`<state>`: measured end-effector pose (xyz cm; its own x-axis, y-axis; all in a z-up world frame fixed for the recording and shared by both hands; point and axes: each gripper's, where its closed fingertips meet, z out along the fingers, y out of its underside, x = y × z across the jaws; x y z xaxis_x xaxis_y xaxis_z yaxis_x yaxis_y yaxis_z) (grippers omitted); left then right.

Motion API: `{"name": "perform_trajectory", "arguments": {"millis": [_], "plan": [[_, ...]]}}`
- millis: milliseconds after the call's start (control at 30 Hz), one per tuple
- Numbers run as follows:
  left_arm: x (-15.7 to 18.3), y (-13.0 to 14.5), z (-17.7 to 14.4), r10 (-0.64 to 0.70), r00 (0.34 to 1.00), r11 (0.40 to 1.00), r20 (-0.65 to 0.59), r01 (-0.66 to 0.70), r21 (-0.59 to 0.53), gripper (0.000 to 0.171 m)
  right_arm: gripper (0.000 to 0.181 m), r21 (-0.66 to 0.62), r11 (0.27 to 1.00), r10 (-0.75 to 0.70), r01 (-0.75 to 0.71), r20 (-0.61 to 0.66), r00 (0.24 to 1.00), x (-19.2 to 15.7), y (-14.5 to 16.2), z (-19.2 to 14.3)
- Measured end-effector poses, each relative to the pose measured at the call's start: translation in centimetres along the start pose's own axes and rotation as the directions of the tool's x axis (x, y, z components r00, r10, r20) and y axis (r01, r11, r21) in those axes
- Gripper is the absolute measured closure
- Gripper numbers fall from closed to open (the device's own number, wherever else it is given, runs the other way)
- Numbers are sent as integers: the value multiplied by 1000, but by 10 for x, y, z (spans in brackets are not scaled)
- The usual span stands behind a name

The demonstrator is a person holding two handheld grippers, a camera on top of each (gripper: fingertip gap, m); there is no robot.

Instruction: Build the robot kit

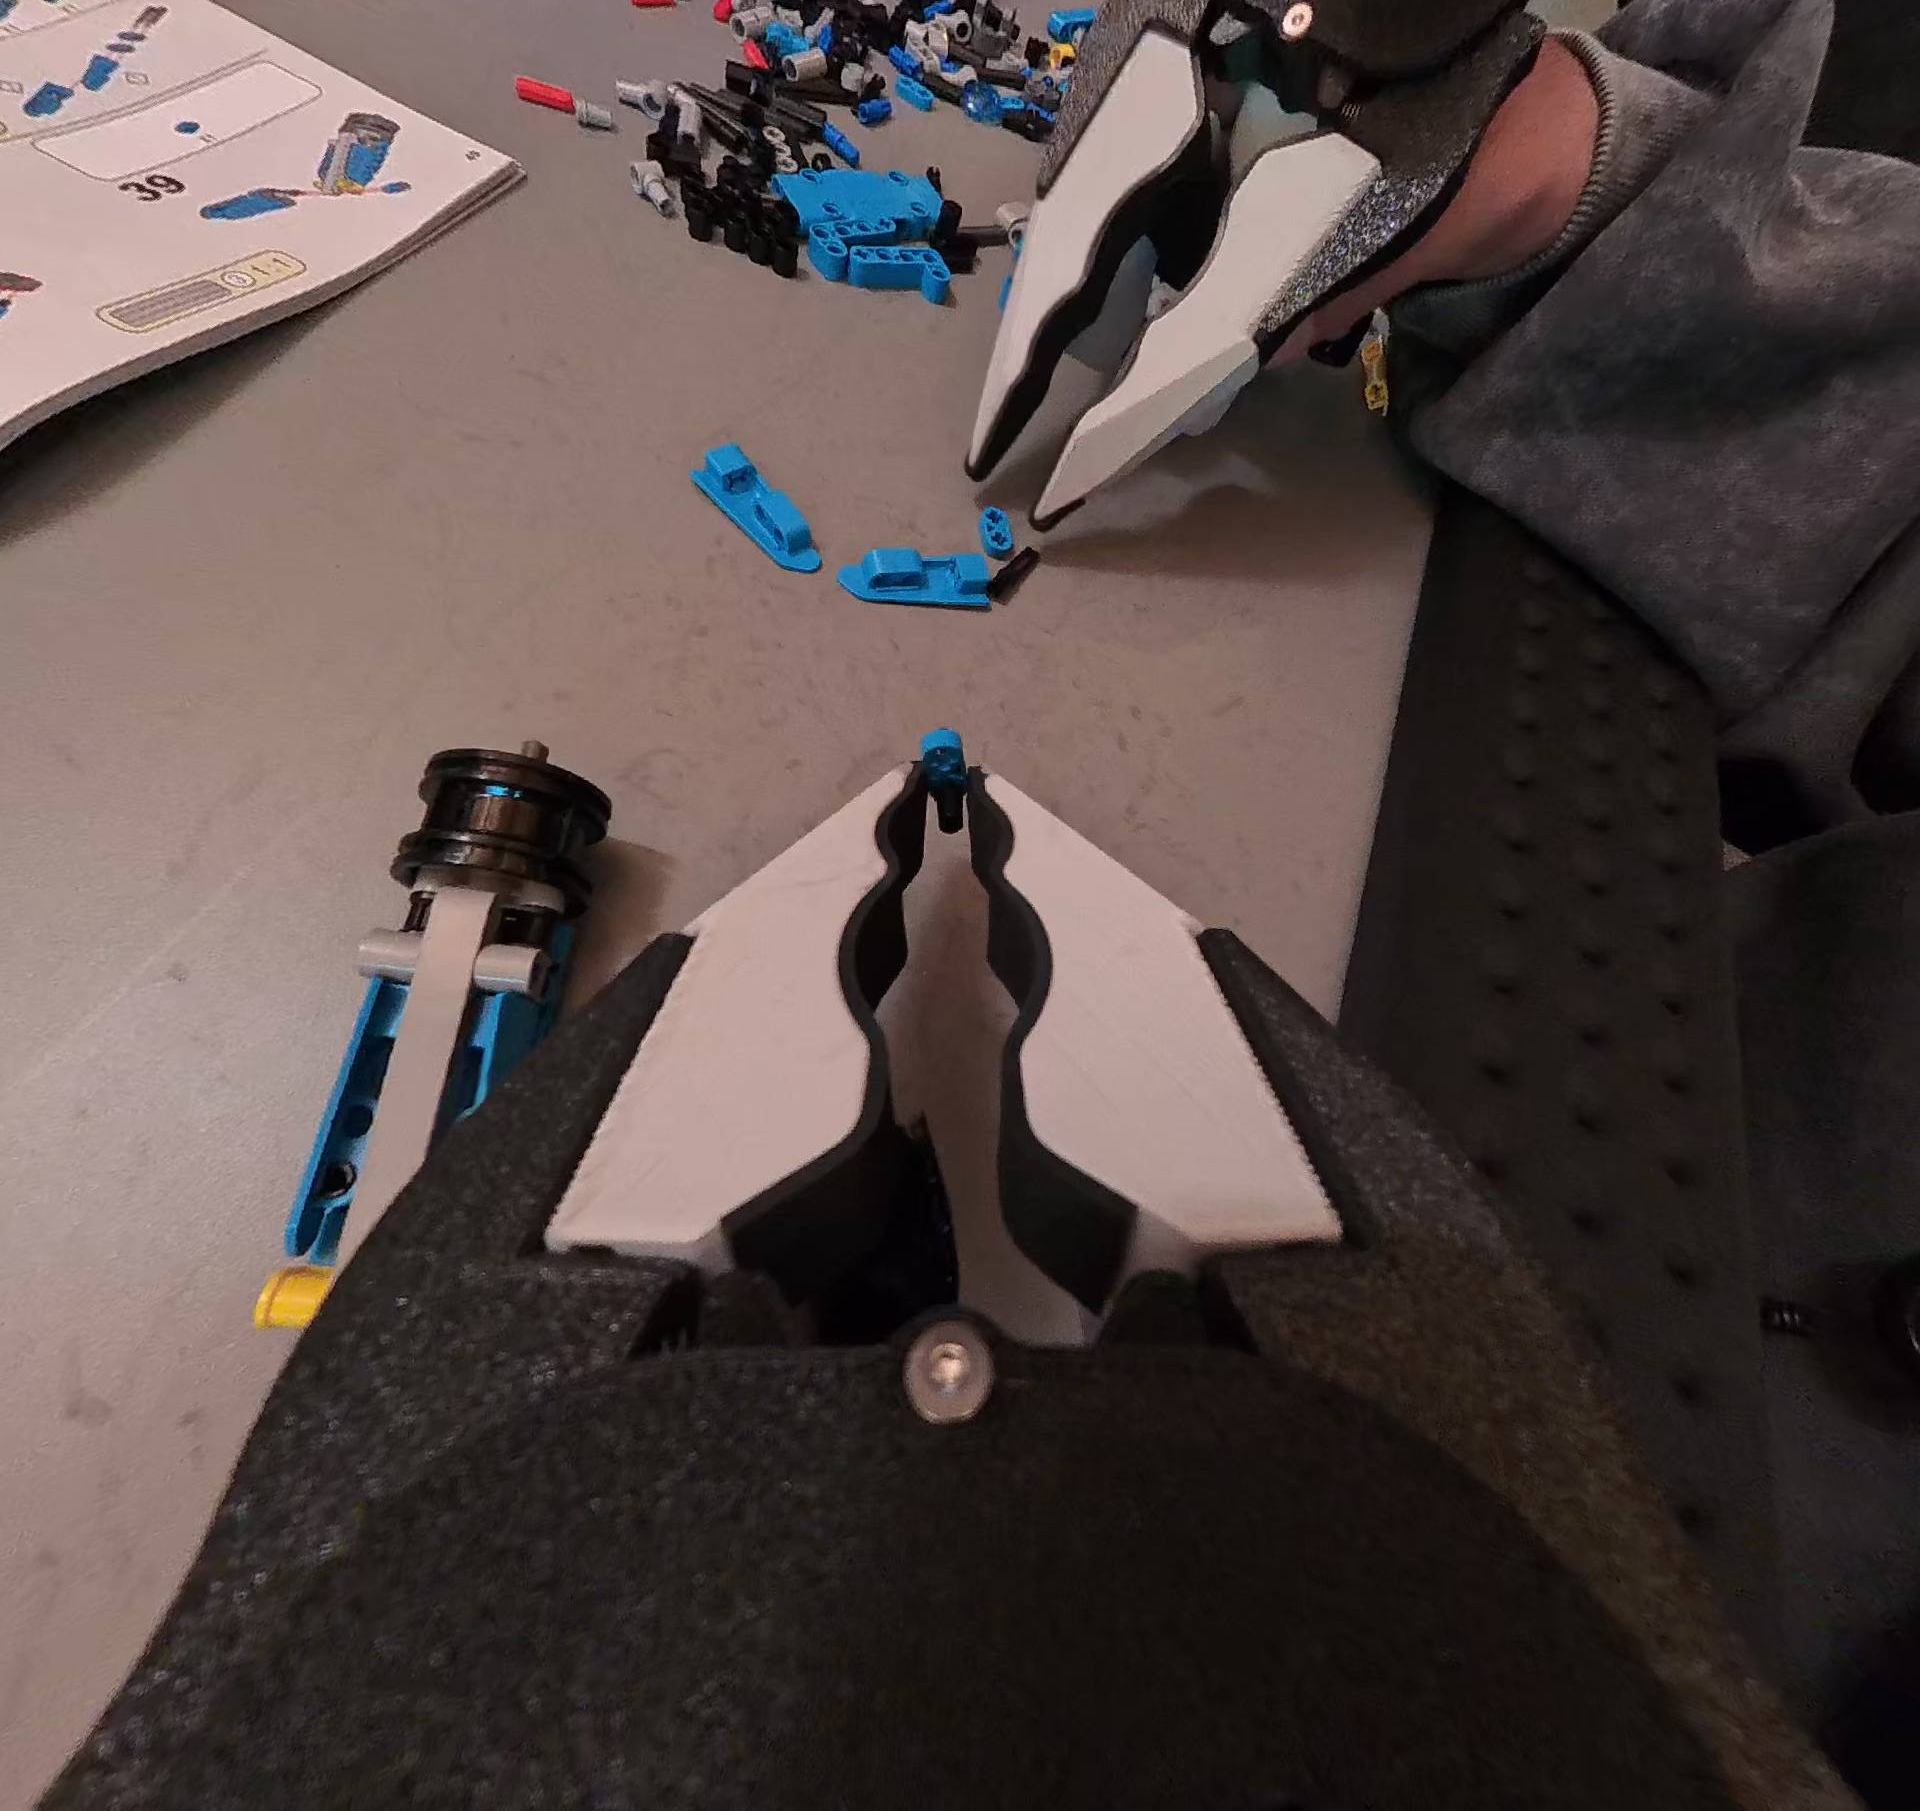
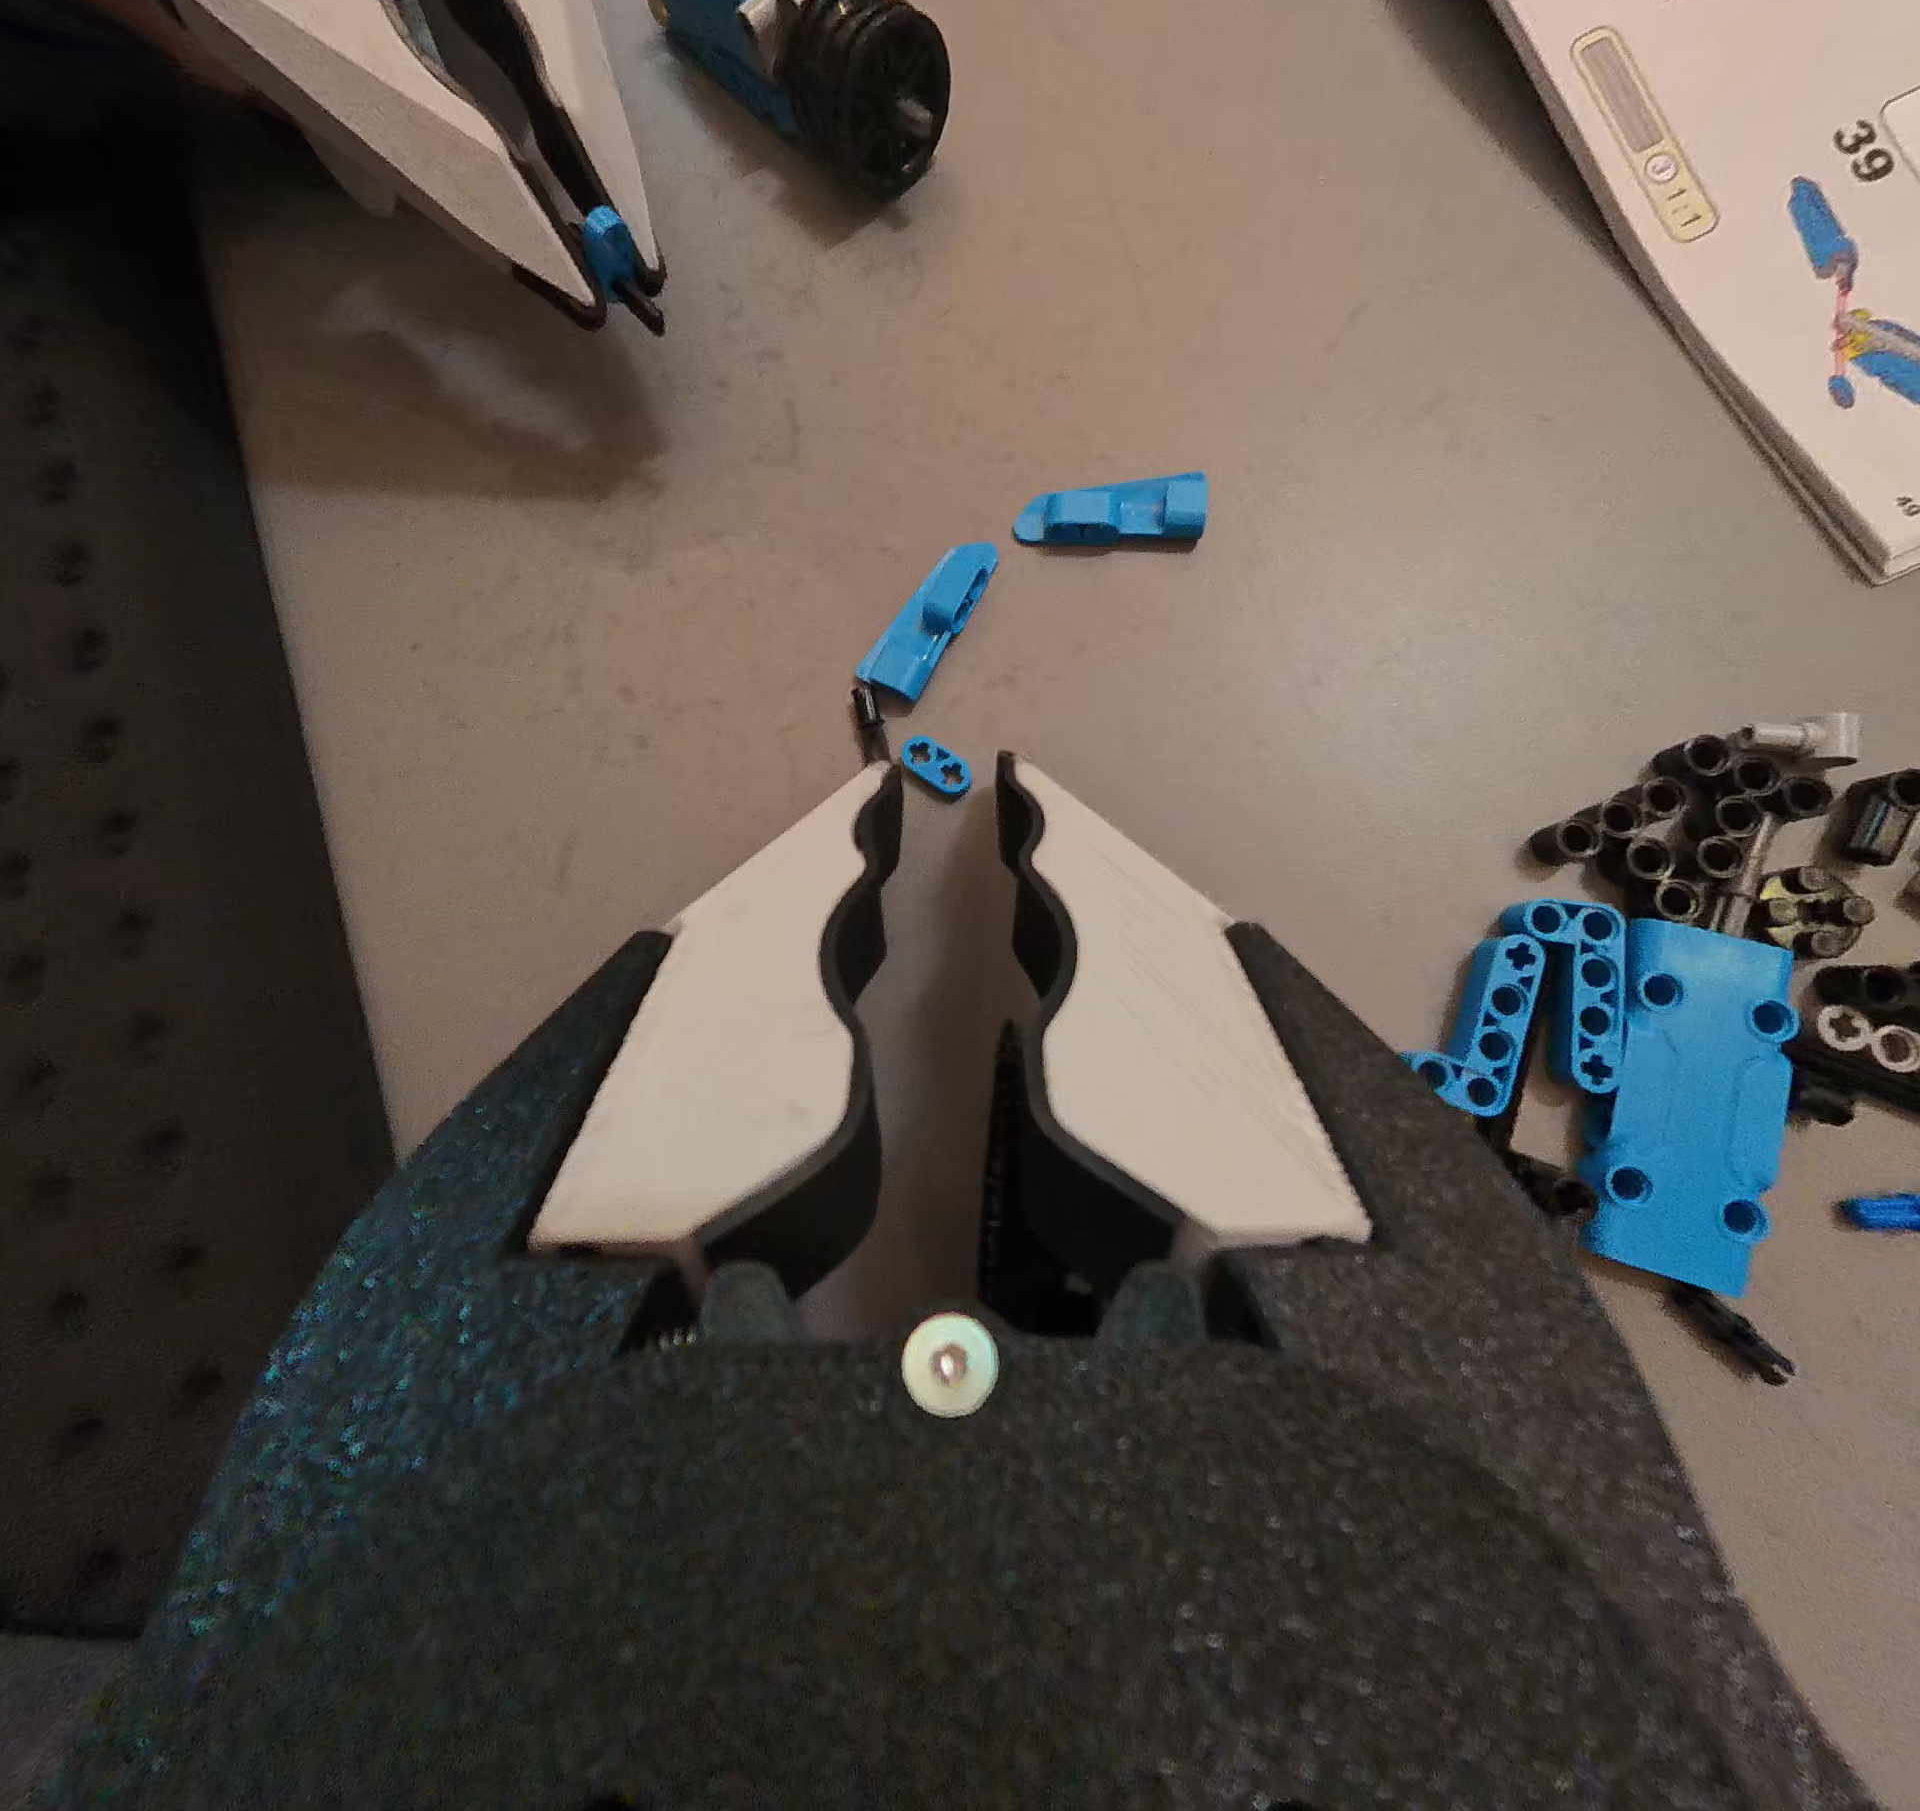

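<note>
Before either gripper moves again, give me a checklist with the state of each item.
1. Left gripper shut on the small blue connector with black pin: ok.
2. Right gripper open, holding nothing: ok.
3. Small blue two-hole flat link lies just ahead of the right fingertips, not gripped: ok.
4. Short black pin lies apart from the link: ok.
5. Pin fully seated in the connector: cannot tell.

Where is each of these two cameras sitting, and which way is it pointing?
Left wrist view: on the left gripper, looking along its fingers, which pinch a small blue piece; a sleeved hand holds the right gripper beyond.
Right wrist view: on the right gripper, its fingers apart just short of a small blue link.
Shared: grey table, both grippers, wheeled assembly, booklet, two blue panels.
</note>
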<state>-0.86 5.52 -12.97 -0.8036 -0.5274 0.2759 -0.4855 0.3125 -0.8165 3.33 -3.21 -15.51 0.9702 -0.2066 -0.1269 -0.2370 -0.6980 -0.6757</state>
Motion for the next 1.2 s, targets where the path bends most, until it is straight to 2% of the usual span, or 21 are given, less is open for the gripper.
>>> {"name": "perform_trajectory", "arguments": {"millis": [200, 300, 600, 767, 967, 1100, 1200], "plan": [[5, 9, 6, 48, 999, 997, 4, -47, -63, 164, 168, -13, 1000, -26, 27, 82, 996, -22, 4, -1], [15, 15, 9, 72, 996, 992, -50, -77, -98, 164, 167, -39, 998, -54, 57, 68, 996, -23, 3, 6], [26, 26, 14, 115, 989, 979, -95, -130, -158, 165, 166, -47, 995, -88, 88, 7, 996, -18, -1, 12], [47, 41, 14, 27, 968, 966, -250, -90, -243, 165, 166, -12, 996, -92, 92, -2, 996, -17, -6, 6], [50, 41, 13, -88, 948, 964, -306, 3, -267, 165, 165, -68, 990, -120, 120, -1, 993, -18, -2, 16], [47, 36, 12, -64, 959, 972, -277, -3, -234, 165, 176, -61, 998, -33, 34, 22, 999, -16, -3, 17], [41, 30, 11, -10, 974, 983, -225, -32, -181, 165, 177, -30, 999, 30, -28, 79, 996, -21, -5, 15]]}}
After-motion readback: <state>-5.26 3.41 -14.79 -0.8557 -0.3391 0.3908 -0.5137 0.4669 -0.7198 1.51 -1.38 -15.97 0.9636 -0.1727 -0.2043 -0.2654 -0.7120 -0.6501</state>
